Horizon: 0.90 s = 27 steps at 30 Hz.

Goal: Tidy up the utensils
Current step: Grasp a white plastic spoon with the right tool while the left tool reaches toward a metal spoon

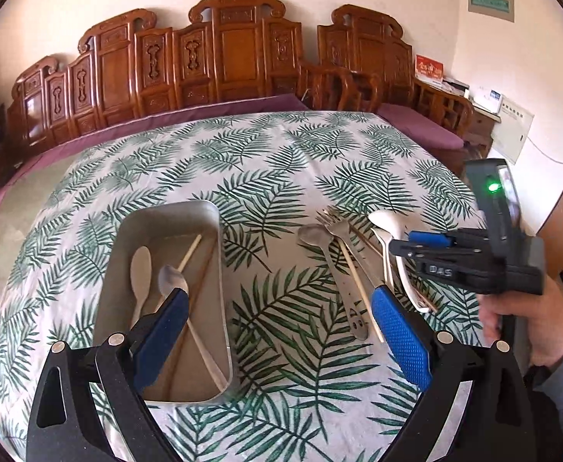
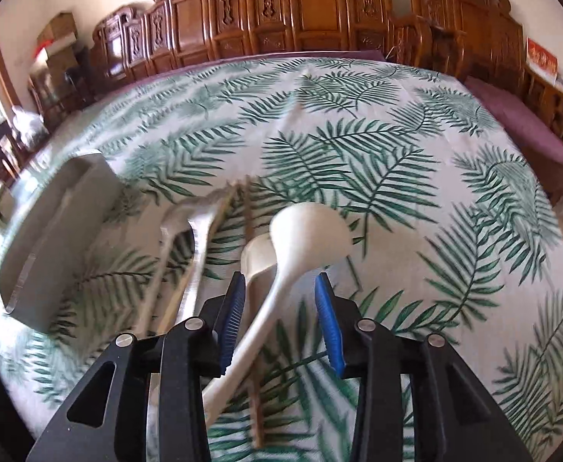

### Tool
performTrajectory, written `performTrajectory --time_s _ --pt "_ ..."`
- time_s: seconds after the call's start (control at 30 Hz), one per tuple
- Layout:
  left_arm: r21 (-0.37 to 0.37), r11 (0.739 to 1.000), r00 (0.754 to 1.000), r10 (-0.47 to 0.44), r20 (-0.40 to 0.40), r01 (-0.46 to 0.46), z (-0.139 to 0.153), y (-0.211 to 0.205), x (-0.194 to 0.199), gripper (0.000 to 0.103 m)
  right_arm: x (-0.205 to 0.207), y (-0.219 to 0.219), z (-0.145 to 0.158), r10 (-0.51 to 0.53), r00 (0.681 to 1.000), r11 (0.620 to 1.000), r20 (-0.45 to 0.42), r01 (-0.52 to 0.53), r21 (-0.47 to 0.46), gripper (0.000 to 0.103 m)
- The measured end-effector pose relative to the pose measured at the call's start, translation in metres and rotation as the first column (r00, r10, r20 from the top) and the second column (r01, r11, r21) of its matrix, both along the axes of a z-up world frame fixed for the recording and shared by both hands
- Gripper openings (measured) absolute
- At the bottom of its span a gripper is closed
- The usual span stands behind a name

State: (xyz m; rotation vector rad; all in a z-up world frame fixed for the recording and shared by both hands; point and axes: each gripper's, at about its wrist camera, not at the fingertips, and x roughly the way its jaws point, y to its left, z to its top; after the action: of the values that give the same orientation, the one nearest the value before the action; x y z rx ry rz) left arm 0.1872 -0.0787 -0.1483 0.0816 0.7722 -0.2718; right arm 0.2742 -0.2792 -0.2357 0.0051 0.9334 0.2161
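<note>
Tongs (image 2: 277, 300) astride white spoon (image 2: 308, 231)

White ladle (image 2: 304, 231) between parted right gripper (image 2: 281, 319) pads, above leaf-print tablecloth (image 2: 416, 192)

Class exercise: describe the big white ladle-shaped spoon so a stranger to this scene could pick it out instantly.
On the leaf-print tablecloth, right of the metal tray, lies a loose utensil pile. The white spoon is there, its handle between the right claw's open pads. Its deep, rounded bowl is the largest there.
</note>
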Motion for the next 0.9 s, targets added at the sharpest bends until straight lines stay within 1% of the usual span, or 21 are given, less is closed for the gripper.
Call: performTrajectory --time_s 0.07,0.13,0.3,0.37,0.4,0.43,0.47,0.5,0.53,0.6,0.67,0.73,0.8,0.87,0.9 --pt "-0.001 1.0 1.0 -0.004 -0.005 0.004 -0.002 -0.002 0.0 0.092 0.003 -0.006 -0.007 -0.016 1.0 1.0 -0.023 0.016 0.007 0.04" --pt "0.006 1.0 1.0 -0.011 -0.01 0.012 -0.005 -0.005 0.0 0.092 0.002 -0.013 -0.01 -0.027 0.999 0.999 -0.017 0.027 0.025 0.038" --pt "0.032 0.999 0.999 -0.03 -0.024 0.031 -0.012 -0.013 0.0 0.092 0.003 -0.016 -0.009 -0.04 0.999 0.999 -0.02 0.04 -0.009 0.038" --pt "0.044 0.998 0.999 -0.037 -0.027 0.038 -0.012 -0.017 0.001 0.092 0.005 -0.015 -0.009 -0.038 0.999 0.999 -0.018 0.038 -0.033 0.035" --pt "0.046 0.998 0.999 -0.037 -0.025 0.038 -0.012 -0.019 0.002 0.092 0.005 -0.014 -0.009 -0.038 0.999 0.998 -0.017 0.038 -0.05 0.03" --pt "0.045 0.998 0.999 -0.038 -0.026 0.039 -0.011 -0.02 0.002 0.092 0.006 -0.013 -0.009 -0.038 0.999 0.997 -0.015 0.037 -0.073 0.023" --pt "0.044 0.998 0.999 -0.039 -0.026 0.041 -0.01 -0.022 0.003 0.092 0.007 -0.013 -0.009 -0.038 0.999 0.996 -0.013 0.036 -0.087 0.019" --pt "0.045 0.998 0.999 -0.04 -0.026 0.041 -0.009 -0.023 0.004 0.092 0.007 -0.013 -0.009 -0.038 0.999 0.994 -0.01 0.037 -0.108 0.012" --pt "0.051 0.998 0.999 -0.041 -0.028 0.043 -0.009 -0.026 0.005 0.092 0.007 -0.014 -0.01 -0.033 0.999 0.993 -0.009 0.032 -0.113 0.012" --pt "0.061 0.997 0.998 -0.05 -0.037 0.052 -0.01 -0.031 0.008 0.088 0.008 -0.018 -0.009 -0.03 0.999 0.995 -0.014 0.029 -0.098 0.012" --pt "0.089 0.994 0.998 -0.052 -0.046 0.056 -0.013 -0.038 0.013 0.081 0.008 -0.023 -0.008 -0.03 0.999 0.996 -0.014 0.028 -0.083 0.012" --pt "0.105 0.992 0.997 -0.058 -0.058 0.063 -0.017 -0.047 0.021 0.077 0.007 -0.028 -0.006 -0.034 0.999 0.997 -0.008 0.033 -0.067 0.011" --pt "0.105 0.993 0.996 -0.052 -0.079 0.06 -0.023 -0.054 0.03 0.072 0.006 -0.034 -0.003 -0.042 0.999 0.998 -0.003 0.042 -0.049 0.011" --pt "0.103 0.993 0.992 -0.044 -0.122 0.056 -0.034 -0.061 0.044 0.065 0.006 -0.037 -0.001 -0.049 0.999 0.997 0.014 0.05 -0.067 0.012" --pt "0.104 0.993 0.99 -0.042 -0.132 0.056 -0.038 -0.064 0.047 0.064 0.006 -0.039 -0.001 -0.051 0.999 0.996 0.016 0.052 -0.068 0.012"
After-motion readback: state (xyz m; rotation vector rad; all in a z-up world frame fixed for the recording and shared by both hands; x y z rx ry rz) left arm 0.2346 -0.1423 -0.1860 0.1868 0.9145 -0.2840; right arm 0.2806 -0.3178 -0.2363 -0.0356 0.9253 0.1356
